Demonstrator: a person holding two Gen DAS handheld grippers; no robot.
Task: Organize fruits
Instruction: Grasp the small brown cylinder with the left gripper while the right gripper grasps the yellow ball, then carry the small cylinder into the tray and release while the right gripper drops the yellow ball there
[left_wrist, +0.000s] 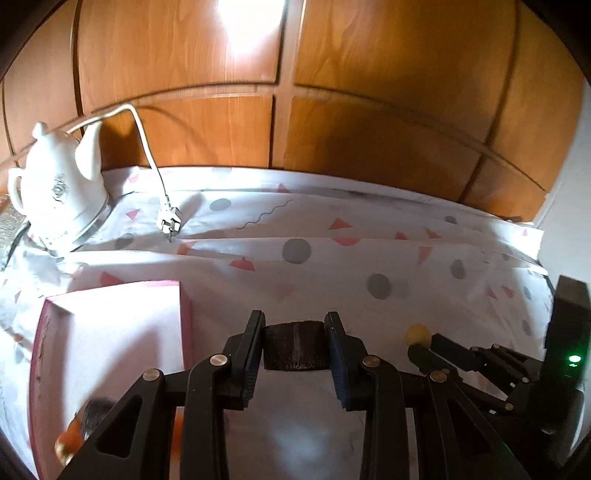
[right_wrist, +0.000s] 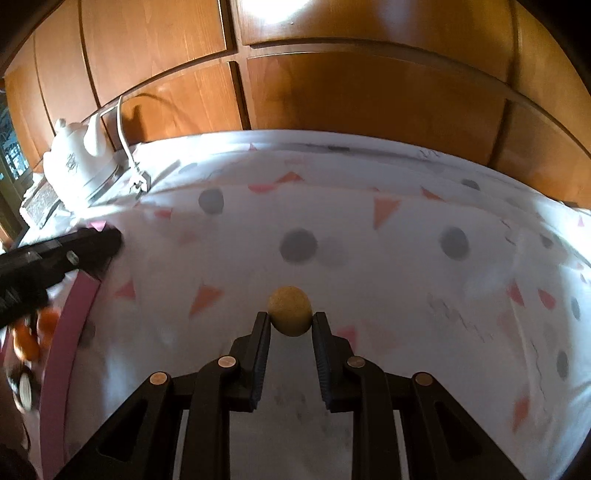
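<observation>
The left gripper (left_wrist: 295, 334) is clenched on a dark brown, flat-ended chunk of fruit (left_wrist: 295, 345), both pads pressing its sides, and the piece hangs clear above the patterned cloth. The right gripper (right_wrist: 290, 321) is likewise clamped — a small yellow, rough-skinned round fruit (right_wrist: 290, 310) sits pinched at the very tips of its fingers, most of it poking out beyond them. Outward from the left gripper, a shallow pink-rimmed box (left_wrist: 110, 332) lies just to its left with a white inside; near the box's lower corner a few orange fruits (left_wrist: 70, 435) and something dark show behind the gripper's frame, too blurred to tell more. In the right wrist view the same box's pink edge (right_wrist: 66, 332) curves down the left side with orange pieces (right_wrist: 33, 336) by it, and the left gripper's black finger reaches over it. In the left wrist view the right gripper appears at the right with its yellow fruit at the tips. Under everything spreads a white tablecloth (left_wrist: 332, 240) printed with grey dots and pink triangles. At the far left corner stands a white kettle (left_wrist: 62, 192), its white plug (left_wrist: 169, 221) lying on the cloth beside it — behind them, wooden panelled doors (left_wrist: 369, 92).
</observation>
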